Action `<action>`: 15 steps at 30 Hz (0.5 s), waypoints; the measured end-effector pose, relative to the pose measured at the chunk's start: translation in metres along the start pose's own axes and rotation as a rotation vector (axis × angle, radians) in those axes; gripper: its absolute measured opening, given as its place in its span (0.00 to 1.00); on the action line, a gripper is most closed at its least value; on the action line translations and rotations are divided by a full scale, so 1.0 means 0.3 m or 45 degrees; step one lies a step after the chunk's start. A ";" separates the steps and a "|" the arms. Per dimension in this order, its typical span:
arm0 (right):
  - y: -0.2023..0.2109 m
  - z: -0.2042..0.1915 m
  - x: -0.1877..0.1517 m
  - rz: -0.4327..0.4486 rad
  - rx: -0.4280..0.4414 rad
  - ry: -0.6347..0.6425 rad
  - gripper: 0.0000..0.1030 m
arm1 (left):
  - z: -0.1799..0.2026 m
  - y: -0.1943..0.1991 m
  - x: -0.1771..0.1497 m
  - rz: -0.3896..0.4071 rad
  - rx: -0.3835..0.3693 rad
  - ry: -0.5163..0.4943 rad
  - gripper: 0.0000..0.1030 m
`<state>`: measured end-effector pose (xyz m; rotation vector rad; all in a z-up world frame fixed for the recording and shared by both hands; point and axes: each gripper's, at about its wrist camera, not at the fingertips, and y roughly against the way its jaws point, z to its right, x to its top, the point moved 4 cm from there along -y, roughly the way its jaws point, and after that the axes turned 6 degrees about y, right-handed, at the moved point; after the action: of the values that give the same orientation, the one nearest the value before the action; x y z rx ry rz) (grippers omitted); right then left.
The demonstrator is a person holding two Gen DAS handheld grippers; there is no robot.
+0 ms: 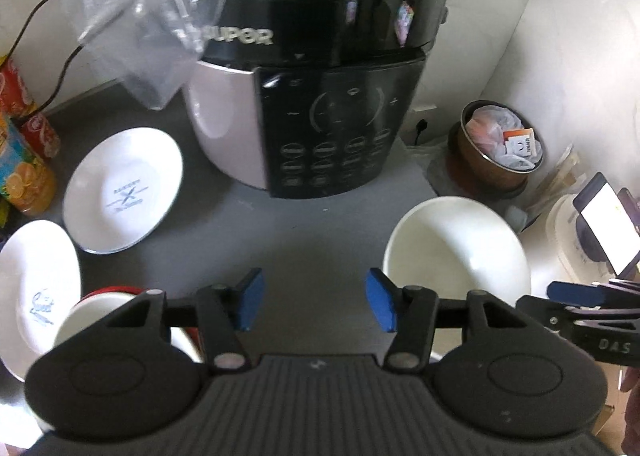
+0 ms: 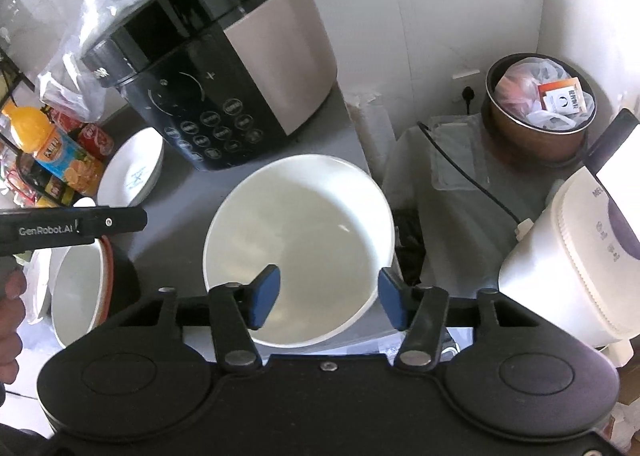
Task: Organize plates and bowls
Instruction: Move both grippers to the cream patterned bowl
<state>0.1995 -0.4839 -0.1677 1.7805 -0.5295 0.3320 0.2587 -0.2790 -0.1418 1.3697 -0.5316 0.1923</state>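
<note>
Right tool [image 2: 328, 302] half-open over white bowl [image 2: 300, 240]

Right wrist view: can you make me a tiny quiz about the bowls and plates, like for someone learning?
1. True or false: the big white bowl is full of food.
2. What stands behind that bowl? A. cooker with a black button panel. B. toaster. C. kettle.
3. In the left wrist view, how many white plates with blue print lie on the left?

Key: 1 false, it is empty. 2 A. 3 two.
</note>
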 end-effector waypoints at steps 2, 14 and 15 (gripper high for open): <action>-0.026 0.007 0.001 -0.028 -0.015 0.015 0.42 | 0.022 -0.014 0.003 0.000 -0.022 -0.004 0.50; -0.073 0.041 0.007 -0.074 -0.119 0.026 0.33 | 0.096 -0.105 -0.046 -0.104 -0.088 0.024 0.34; -0.085 0.044 -0.001 -0.090 -0.118 0.017 0.28 | 0.099 -0.113 -0.048 -0.109 -0.089 0.022 0.34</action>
<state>0.2118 -0.4913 -0.1926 1.7021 -0.4639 0.2656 0.2534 -0.3120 -0.1752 1.3191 -0.4605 0.1152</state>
